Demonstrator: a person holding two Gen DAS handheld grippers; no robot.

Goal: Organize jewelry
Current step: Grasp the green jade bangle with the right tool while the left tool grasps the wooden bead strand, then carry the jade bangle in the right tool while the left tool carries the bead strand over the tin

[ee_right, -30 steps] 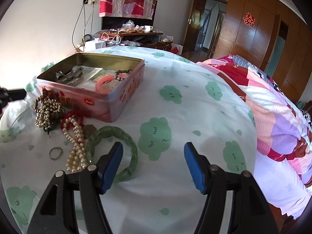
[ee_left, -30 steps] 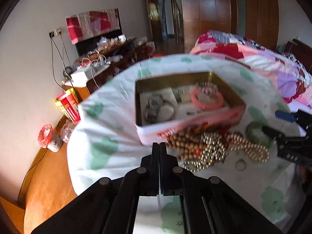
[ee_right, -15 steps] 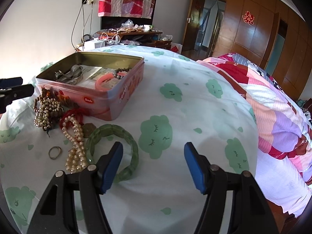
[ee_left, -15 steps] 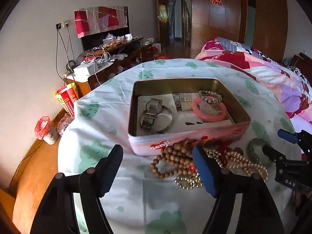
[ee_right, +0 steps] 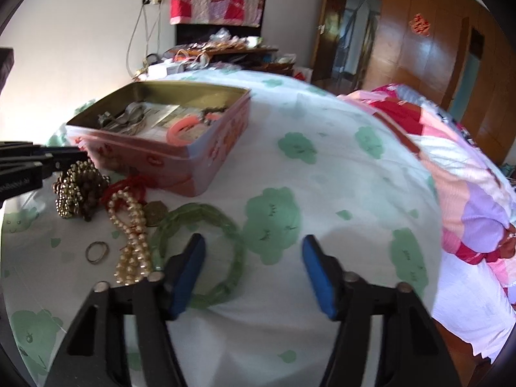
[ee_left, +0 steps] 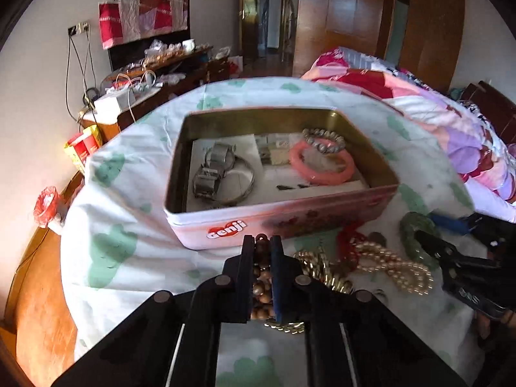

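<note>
A pink tin box [ee_left: 283, 206] stands open on the bed cover; a metal watch [ee_left: 209, 174], a pink bangle [ee_left: 322, 166] and a grey bead bracelet [ee_left: 324, 140] lie inside. In front of it is a jewelry heap: wooden bead bracelet [ee_left: 260, 287], gold beads [ee_left: 317, 267], pearl necklace [ee_left: 393, 267], green bangle [ee_right: 200, 213]. My left gripper [ee_left: 262, 242] is closing, its pads pressing the wooden beads between them. My right gripper [ee_right: 253, 248] is closing but still wide, hovering over the green bangle's right side without touching it.
A small ring [ee_right: 96, 251] and a bronze coin-like piece [ee_right: 154, 213] lie by the pearls, red cord [ee_right: 129, 183] against the tin [ee_right: 154, 158]. A patchwork quilt [ee_right: 451, 167] covers the bed's right side. A cluttered desk [ee_left: 154, 74] stands against the far wall.
My left gripper went from shut to wide open, came down nearer the heap, and closed on the wooden beads. The right gripper's jaws have narrowed in place over the green bangle.
</note>
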